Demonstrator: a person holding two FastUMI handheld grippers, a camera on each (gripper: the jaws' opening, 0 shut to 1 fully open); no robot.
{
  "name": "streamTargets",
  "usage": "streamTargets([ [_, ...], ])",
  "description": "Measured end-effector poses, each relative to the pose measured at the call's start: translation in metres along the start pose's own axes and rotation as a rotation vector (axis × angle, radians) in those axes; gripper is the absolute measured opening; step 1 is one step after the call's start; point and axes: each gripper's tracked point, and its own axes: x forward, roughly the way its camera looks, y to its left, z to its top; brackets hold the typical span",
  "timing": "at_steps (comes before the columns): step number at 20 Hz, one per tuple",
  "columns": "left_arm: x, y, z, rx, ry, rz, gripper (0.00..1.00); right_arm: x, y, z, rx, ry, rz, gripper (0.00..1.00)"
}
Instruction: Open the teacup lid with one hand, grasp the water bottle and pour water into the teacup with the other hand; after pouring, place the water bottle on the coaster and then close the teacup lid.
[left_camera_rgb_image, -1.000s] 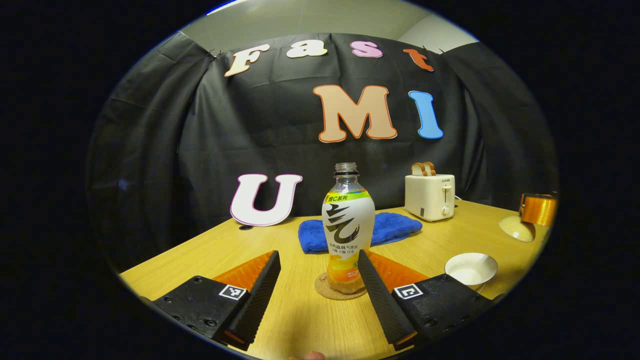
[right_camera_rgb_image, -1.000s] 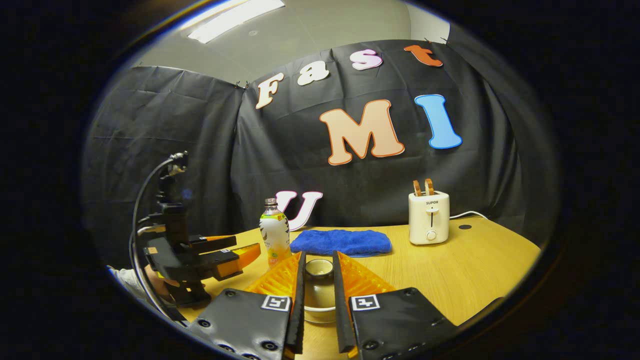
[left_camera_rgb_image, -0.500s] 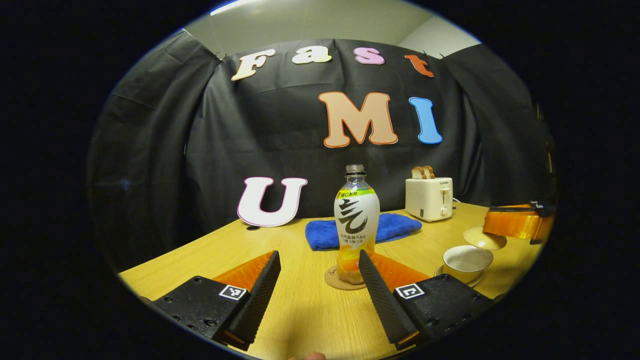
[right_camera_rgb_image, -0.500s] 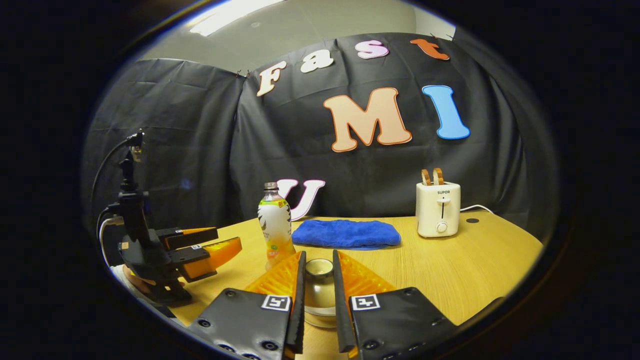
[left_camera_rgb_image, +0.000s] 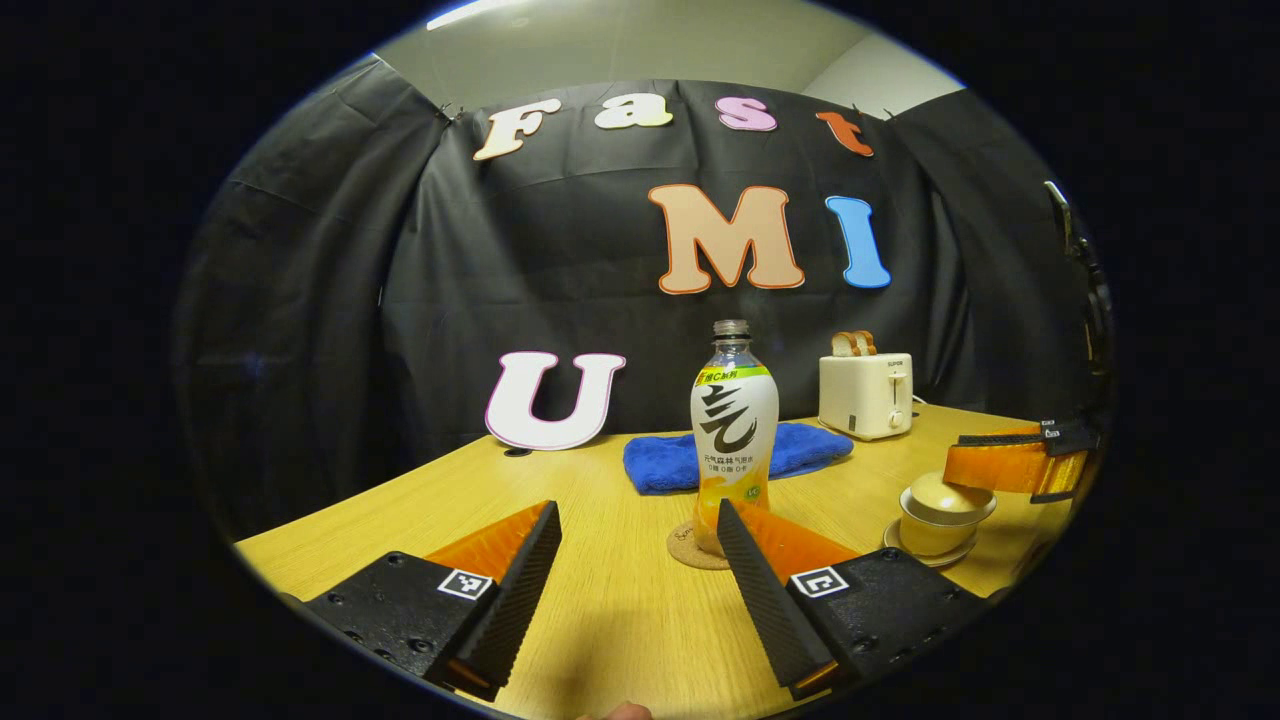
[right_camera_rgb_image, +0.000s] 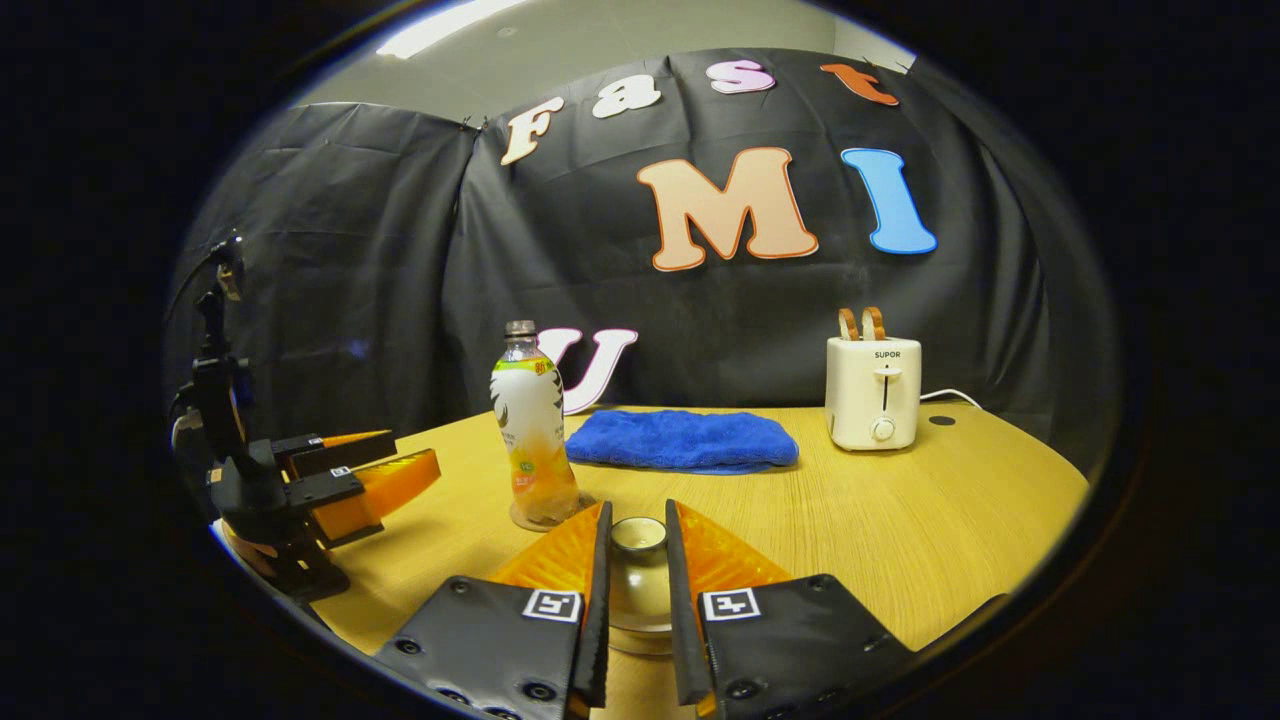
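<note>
My right hand-held gripper (right_camera_rgb_image: 636, 600) grips the teacup lid (right_camera_rgb_image: 638, 590) seated on the teacup (left_camera_rgb_image: 934, 520). My left hand-held gripper (left_camera_rgb_image: 638, 580) stands wide open, empty; ahead, water bottle (left_camera_rgb_image: 733, 432) on coaster (left_camera_rgb_image: 685, 548).

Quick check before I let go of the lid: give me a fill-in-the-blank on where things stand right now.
1. The water bottle stands upright on the ____.
2. The right gripper is shut on the knob of the ____, which sits on the teacup.
3. The left gripper is ____, with nothing between its fingers.
4. Behind the bottle a blue ____ lies on the table.

Missing words: coaster; lid; open; towel
</note>
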Motion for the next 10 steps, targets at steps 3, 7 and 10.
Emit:
streamTargets([
  [3, 0.0006, -0.0023, 0.001, -0.001, -0.005, -0.009, 0.92, 0.0027, -0.0036, -0.0092, 0.002, 0.02, -0.013, 0.31],
  [7, 0.0013, -0.0023, 0.0006, -0.003, -0.008, -0.006, 0.92, 0.0032, -0.0037, -0.0096, 0.001, 0.015, -0.014, 0.28],
  [10, -0.0005, -0.0023, 0.001, -0.003, -0.007, -0.003, 0.92, 0.0003, -0.0047, -0.0085, -0.01, 0.012, -0.02, 0.35],
])
